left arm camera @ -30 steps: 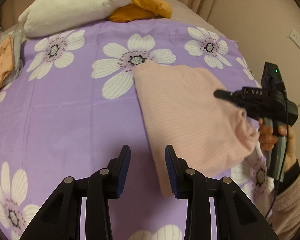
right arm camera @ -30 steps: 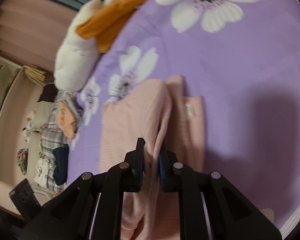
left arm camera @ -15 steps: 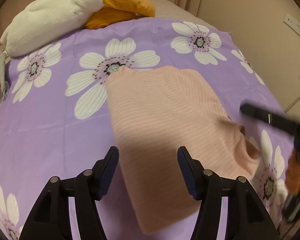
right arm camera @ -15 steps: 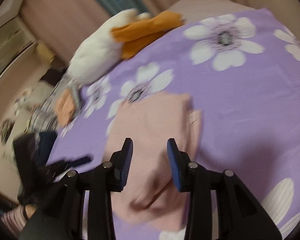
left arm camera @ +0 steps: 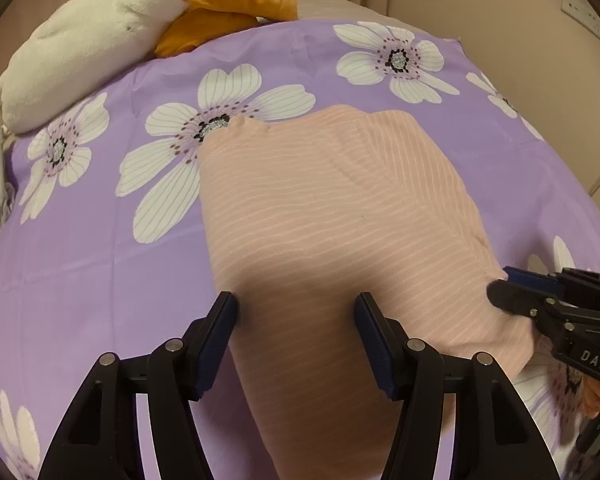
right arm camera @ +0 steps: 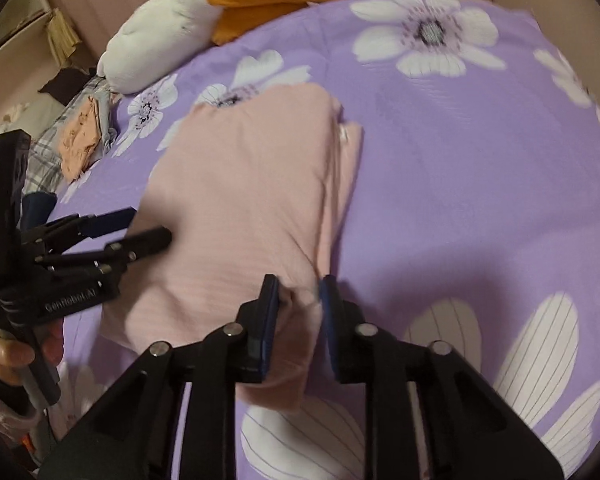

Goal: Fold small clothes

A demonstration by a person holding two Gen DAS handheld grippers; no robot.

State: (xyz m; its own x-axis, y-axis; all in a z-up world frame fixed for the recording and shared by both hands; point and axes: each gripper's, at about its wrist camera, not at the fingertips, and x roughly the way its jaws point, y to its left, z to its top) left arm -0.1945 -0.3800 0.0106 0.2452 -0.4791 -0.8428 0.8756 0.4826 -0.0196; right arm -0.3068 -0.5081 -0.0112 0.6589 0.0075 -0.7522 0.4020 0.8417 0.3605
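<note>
The work surface is a bed covered by a purple sheet (left arm camera: pixel 80 240) printed with large white flowers. At its far end lies a white plush toy (left arm camera: pixel 88 40) with orange parts, resting against the sheet's far edge. Beige walls close the room on the right, with a wall socket (left arm camera: pixel 580 12) high up. In the right wrist view, a heap of other clothes (right arm camera: pixel 80 136), orange and plaid among them, lies off the left edge of the bed, and curtains hang behind the plush toy.

The pink striped garment (left arm camera: pixel 340 220) lies flat on the sheet near the middle of the bed, already folded lengthwise; in the right wrist view a lower layer shows along its right edge.

My left claw (left arm camera: pixel 296 320) is wide open. Its two fingers straddle the near left part of the garment, the left finger close to the garment's left edge, and nothing is held between them. I cannot tell whether the pads touch the cloth.

My right claw (right arm camera: pixel 298 296) is partly open, with a narrow gap. A bunched near corner of the garment sits between its fingers; the view is blurred, and the pads do not appear closed on the cloth. In the left wrist view this claw reaches in from the right at the garment's near right corner.
</note>
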